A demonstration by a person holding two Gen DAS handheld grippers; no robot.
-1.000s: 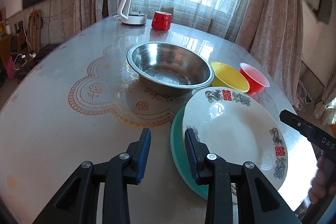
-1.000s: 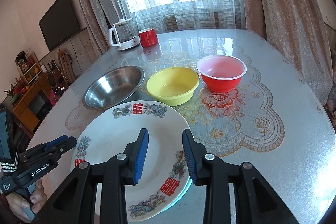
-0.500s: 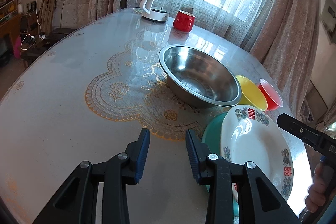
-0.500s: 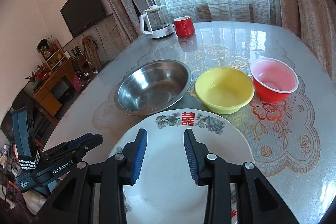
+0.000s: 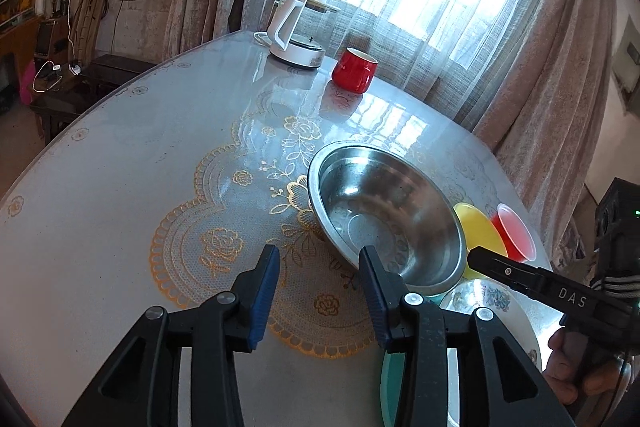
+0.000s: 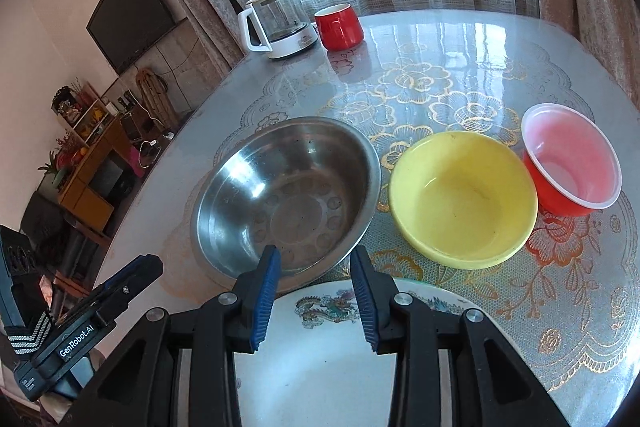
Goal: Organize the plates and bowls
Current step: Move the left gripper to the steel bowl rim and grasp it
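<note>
A steel bowl, a yellow bowl and a red bowl stand in a row on the table. A white patterned plate lies on a green plate at the near edge. My left gripper is open and empty over the tablecloth, just left of the steel bowl. My right gripper is open and empty above the white plate's far rim, near the steel bowl.
A white kettle and a red mug stand at the far side of the glass-topped table. Curtains hang behind. A TV and shelves stand to the left of the table.
Both grippers have moved forward and up toward the steel bowl, away from the stacked plates. Both stayed open and empty.
</note>
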